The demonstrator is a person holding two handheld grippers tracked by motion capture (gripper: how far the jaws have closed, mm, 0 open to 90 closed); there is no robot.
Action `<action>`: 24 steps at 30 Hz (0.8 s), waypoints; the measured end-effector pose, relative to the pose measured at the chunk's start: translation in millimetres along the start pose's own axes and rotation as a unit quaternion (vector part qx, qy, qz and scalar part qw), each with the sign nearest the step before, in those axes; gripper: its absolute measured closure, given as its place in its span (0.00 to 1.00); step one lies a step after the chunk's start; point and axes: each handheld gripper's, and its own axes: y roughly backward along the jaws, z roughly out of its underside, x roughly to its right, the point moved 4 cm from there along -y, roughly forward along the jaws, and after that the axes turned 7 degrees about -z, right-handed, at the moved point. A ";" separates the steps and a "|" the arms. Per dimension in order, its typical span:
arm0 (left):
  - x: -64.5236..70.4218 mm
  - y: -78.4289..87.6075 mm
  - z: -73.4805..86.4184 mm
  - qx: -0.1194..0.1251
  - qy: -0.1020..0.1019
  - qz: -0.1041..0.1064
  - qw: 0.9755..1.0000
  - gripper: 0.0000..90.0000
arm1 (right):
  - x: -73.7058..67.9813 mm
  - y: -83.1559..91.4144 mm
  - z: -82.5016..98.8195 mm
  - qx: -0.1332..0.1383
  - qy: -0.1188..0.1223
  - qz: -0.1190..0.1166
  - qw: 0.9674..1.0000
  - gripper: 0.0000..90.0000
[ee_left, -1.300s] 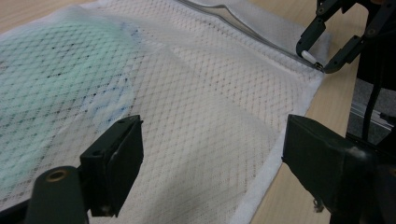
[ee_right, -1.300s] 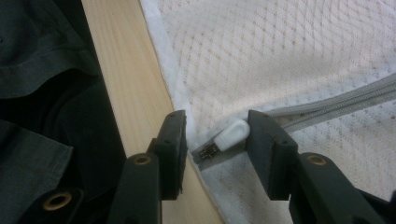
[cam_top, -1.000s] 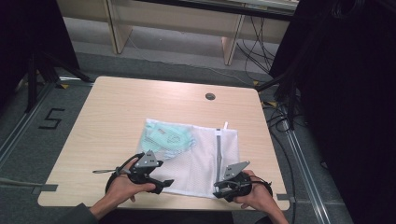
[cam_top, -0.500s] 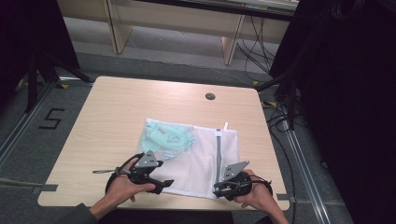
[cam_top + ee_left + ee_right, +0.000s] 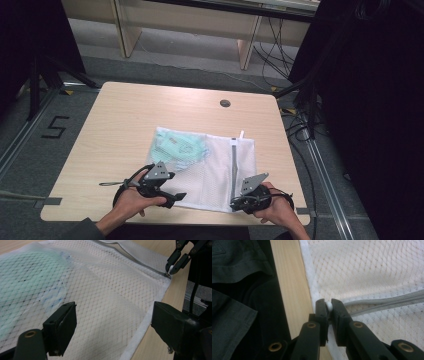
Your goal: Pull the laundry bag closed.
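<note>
A white mesh laundry bag (image 5: 212, 170) lies flat on the wooden table (image 5: 125, 120), with a mint green garment (image 5: 179, 146) inside its left half. A grey zipper (image 5: 234, 162) runs down the bag's right side. My left gripper (image 5: 175, 196) stands open over the bag's near edge; its jaws straddle the mesh (image 5: 105, 290) without touching it. My right gripper (image 5: 235, 204) is shut on the small white zipper pull (image 5: 328, 306) at the zipper's near end (image 5: 387, 301). The left gripper view also shows the right gripper (image 5: 175, 262) pinching that pull.
A round cable hole (image 5: 225, 103) sits near the table's far edge. The near table edge (image 5: 289, 290) runs right beside the right gripper, with the person's dark clothing (image 5: 242, 290) beyond it. Cables and dark stands (image 5: 300, 100) lie on the floor to the right.
</note>
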 end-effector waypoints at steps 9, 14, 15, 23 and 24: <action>9.8 -6.7 0.1 -0.004 -0.009 0.020 1.000 0.28 | -1.2 5.3 -1.9 0.008 -0.045 0.007 0.999 0.96; 26.5 -23.0 -3.1 -0.020 -0.035 0.042 0.998 0.27 | 1.6 9.1 -1.9 0.019 -0.053 0.016 0.998 0.96; 30.0 -26.4 -3.7 -0.018 -0.040 0.047 0.998 0.27 | 1.5 10.2 -1.6 0.023 -0.057 0.014 0.998 0.96; 64.2 -53.4 -11.7 -0.003 -0.087 0.087 0.992 0.35 | 1.9 15.4 -3.8 0.039 -0.063 0.020 0.997 0.96; 66.5 -55.8 -12.5 -0.004 -0.090 0.088 0.992 0.36 | 2.8 15.7 -4.0 0.043 -0.059 0.022 0.997 0.96</action>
